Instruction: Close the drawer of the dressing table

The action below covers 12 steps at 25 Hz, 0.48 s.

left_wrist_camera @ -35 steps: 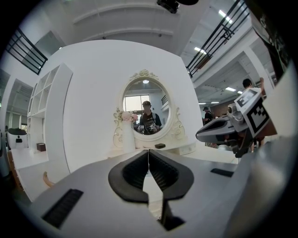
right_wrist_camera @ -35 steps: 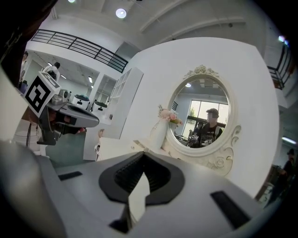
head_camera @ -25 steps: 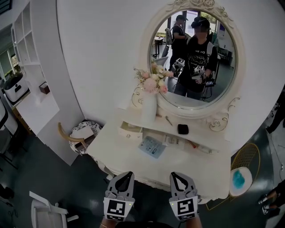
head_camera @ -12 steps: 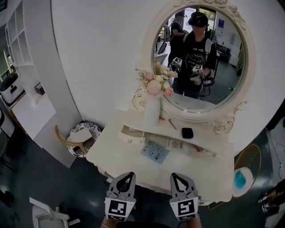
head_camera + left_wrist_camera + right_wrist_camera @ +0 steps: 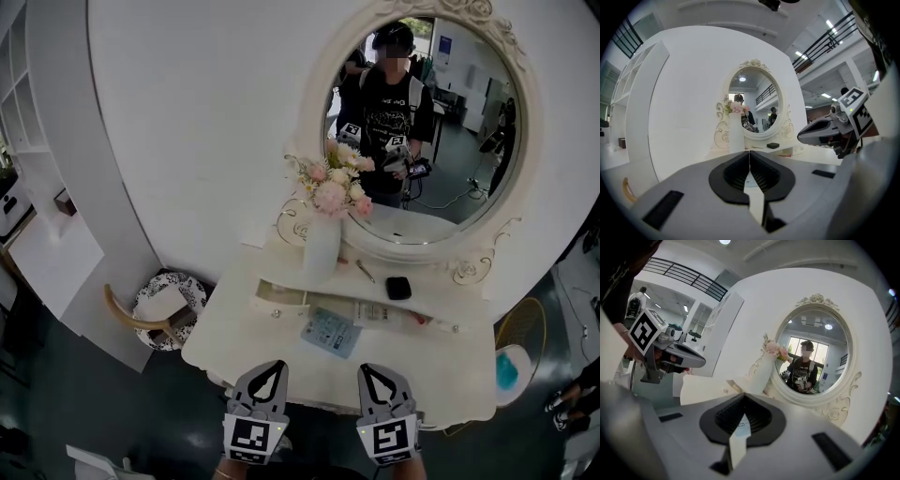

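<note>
Drawer (image 5: 279, 298), shallow white box with round knob, pulled out at the smooth white table's (image 5: 234, 347) back left, our left gripper (image 5: 271, 369) and right gripper (image 5: 369, 371) closed, empty, by its front edge.

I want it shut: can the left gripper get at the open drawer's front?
Likely yes. The left gripper, jaws shut, hangs at the table's near edge; only bare tabletop lies between it and the drawer front. The vase stands behind.
</note>
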Each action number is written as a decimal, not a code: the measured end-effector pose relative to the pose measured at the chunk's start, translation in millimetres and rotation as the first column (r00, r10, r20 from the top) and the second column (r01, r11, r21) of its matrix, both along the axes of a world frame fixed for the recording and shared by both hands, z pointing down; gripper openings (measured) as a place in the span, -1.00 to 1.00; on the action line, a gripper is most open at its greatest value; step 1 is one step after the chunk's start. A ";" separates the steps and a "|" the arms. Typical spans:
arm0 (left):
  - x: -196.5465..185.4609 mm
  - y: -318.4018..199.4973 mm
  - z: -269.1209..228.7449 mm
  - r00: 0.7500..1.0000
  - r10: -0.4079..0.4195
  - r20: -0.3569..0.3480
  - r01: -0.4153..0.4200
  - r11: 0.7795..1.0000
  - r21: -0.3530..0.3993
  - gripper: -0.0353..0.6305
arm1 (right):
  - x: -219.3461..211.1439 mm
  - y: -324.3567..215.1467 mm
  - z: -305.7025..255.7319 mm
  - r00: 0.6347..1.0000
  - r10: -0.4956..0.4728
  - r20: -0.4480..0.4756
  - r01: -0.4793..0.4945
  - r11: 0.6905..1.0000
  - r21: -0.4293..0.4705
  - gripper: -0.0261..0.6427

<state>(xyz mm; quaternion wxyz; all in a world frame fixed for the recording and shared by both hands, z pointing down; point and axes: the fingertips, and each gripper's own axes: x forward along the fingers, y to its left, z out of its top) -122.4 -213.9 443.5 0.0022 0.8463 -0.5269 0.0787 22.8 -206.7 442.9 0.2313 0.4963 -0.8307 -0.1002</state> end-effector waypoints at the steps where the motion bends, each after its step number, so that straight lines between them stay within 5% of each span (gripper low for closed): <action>1: -1.2 -3.5 -1.0 1.000 0.013 0.006 -0.013 1.000 0.003 -0.84 | -2.7 -2.6 -1.1 1.000 0.009 0.004 -0.009 1.000 0.003 -0.89; 12: -16.9 -27.1 -3.2 0.997 0.081 0.005 -0.081 0.997 0.017 -0.84 | -26.6 -16.3 -4.1 0.998 0.067 0.013 -0.067 0.998 0.020 -0.89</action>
